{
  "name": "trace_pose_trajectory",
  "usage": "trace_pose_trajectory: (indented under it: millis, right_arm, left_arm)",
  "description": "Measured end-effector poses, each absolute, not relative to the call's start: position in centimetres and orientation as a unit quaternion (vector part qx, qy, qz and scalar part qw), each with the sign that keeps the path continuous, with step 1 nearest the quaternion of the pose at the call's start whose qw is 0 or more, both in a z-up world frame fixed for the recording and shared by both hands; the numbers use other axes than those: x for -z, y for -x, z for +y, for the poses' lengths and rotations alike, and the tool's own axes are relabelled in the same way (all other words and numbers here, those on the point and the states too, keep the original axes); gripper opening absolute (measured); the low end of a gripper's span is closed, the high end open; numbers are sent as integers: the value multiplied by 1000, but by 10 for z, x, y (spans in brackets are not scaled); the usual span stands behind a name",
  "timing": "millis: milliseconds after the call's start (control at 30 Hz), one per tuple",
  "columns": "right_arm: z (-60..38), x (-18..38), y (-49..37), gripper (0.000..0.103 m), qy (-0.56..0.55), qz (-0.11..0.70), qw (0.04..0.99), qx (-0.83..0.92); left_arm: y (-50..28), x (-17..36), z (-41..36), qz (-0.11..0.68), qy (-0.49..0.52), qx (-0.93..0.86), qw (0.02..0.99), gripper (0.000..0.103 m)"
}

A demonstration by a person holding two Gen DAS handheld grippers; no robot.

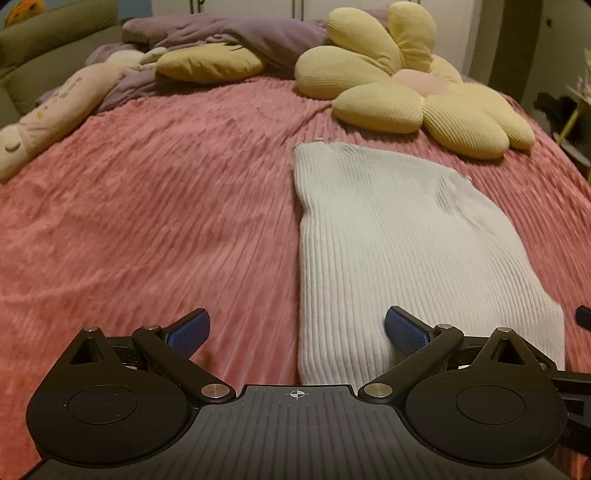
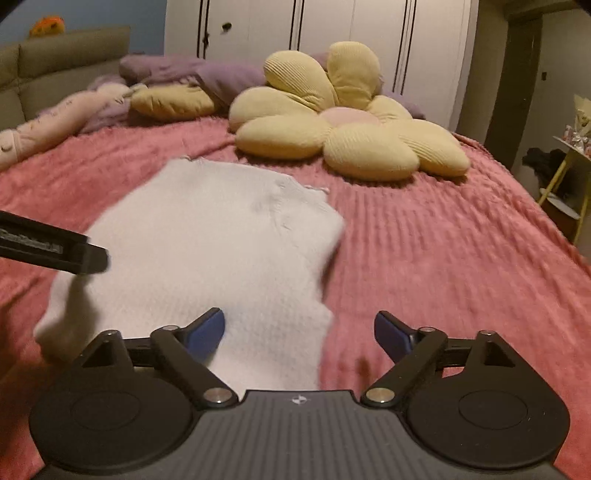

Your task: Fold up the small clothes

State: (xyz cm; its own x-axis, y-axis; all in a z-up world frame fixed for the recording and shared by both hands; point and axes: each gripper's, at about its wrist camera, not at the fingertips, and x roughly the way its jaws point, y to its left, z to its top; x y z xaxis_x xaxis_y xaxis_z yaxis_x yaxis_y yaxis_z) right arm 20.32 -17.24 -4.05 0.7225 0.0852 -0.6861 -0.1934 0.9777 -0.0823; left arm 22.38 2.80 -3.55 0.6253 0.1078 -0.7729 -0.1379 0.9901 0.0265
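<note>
A pale ribbed knit garment (image 1: 399,236) lies folded flat on the pink bedspread (image 1: 166,206). My left gripper (image 1: 297,330) is open above the garment's near left corner, one blue pad over the bedspread and the other over the knit, nothing between them. In the right wrist view the same garment (image 2: 207,251) spreads from the centre to the left. My right gripper (image 2: 299,332) is open over its near right edge, holding nothing. A black finger of the left gripper (image 2: 55,251) reaches in from the left above the cloth.
A yellow flower-shaped cushion (image 2: 347,133) lies behind the garment. A second yellow pillow (image 1: 210,64), a long pale plush toy (image 1: 55,114) and a purple duvet (image 1: 236,33) lie at the head of the bed. A yellow side table (image 2: 569,173) stands off the bed's right side.
</note>
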Motion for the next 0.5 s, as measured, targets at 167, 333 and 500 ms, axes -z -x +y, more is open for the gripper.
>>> trace_pose_trajectory:
  millis: [167,333,500]
  right_arm:
    - [-179,32,-169,99,65,415,905,-69]
    - [-183,30,-117,99,43,458,884,-84]
    - [-180,7,-95,99,26,449,889,-84]
  left_arm:
    - [-194,34,18,443,-15,-71,894,103]
    - [-149,36,13,463,-34,-78,882,103]
    - [-128,25,9,484,-57,-70,871,103]
